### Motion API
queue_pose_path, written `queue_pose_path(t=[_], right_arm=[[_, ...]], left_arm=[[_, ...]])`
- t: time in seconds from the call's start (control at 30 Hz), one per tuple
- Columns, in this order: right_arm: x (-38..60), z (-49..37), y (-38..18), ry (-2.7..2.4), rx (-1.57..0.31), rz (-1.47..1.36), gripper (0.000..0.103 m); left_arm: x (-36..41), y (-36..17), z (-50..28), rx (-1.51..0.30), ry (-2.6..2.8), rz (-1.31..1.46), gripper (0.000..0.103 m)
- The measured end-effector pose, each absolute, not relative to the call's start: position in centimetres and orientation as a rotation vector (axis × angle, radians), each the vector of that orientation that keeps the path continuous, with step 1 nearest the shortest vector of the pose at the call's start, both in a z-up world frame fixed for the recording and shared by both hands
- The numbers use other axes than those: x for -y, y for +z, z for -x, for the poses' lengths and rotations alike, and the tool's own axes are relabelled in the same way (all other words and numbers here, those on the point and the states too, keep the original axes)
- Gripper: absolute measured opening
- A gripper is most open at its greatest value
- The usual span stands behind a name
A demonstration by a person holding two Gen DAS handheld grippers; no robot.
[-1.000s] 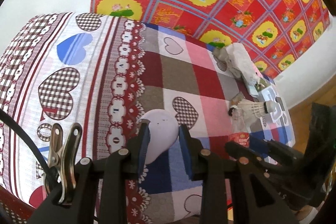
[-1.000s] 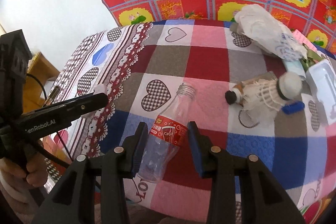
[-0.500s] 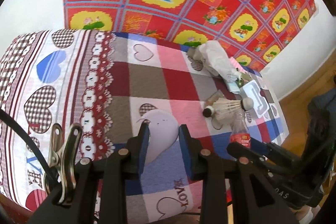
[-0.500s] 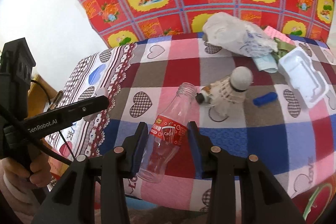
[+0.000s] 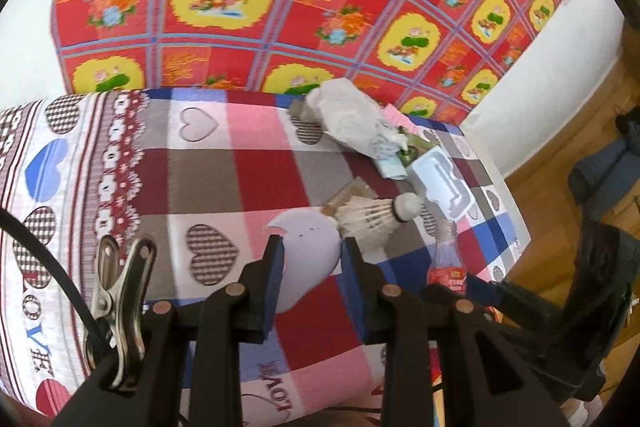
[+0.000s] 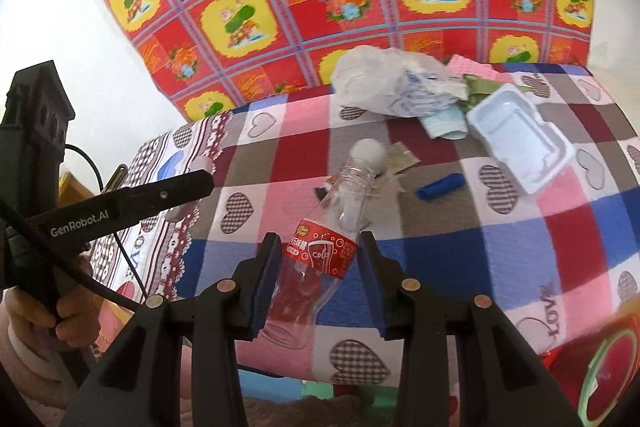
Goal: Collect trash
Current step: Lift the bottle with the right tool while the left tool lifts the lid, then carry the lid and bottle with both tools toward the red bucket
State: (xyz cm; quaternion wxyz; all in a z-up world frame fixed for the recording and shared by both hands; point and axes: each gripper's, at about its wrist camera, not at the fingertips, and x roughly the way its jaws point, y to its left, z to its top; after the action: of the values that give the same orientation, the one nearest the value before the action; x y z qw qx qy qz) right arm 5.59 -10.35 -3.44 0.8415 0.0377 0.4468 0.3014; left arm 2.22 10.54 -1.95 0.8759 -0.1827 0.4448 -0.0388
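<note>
Empty cola bottle between right tongs

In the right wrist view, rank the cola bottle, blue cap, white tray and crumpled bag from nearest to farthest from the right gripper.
1. cola bottle, between the jaws of the right gripper.
2. blue cap, ahead and right.
3. white tray, farther right.
4. crumpled bag, at the table's far edge.

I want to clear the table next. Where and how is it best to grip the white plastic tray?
Probably grip the white plastic tray by its near raised rim, one finger inside the hollow and one outside. Come from the open front right side, since the crumpled bag and other scraps crowd its far left end.
</note>
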Motion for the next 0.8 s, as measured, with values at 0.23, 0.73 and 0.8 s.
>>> queue_pose_path(t=[0.23, 0.73, 0.8], right_arm=[[13.8, -5.6, -3.4, 0.588, -0.932, -0.115, 0.04], [22.1, -4.2, -3.5, 0.487, -0.909, -0.231, 0.04], [23.1, -4.0, -3.6, 0.475, -0.905, -0.238, 0.04]], left_arm=[[-6.4, -1.4, -3.5, -0.935, -0.146, 0.338, 0.03], [2.5, -0.8, -4.9, -0.969, -0.292, 0.266, 0.03], [3.8, -0.7, -5.1, -0.971, -0.315, 0.263, 0.03]])
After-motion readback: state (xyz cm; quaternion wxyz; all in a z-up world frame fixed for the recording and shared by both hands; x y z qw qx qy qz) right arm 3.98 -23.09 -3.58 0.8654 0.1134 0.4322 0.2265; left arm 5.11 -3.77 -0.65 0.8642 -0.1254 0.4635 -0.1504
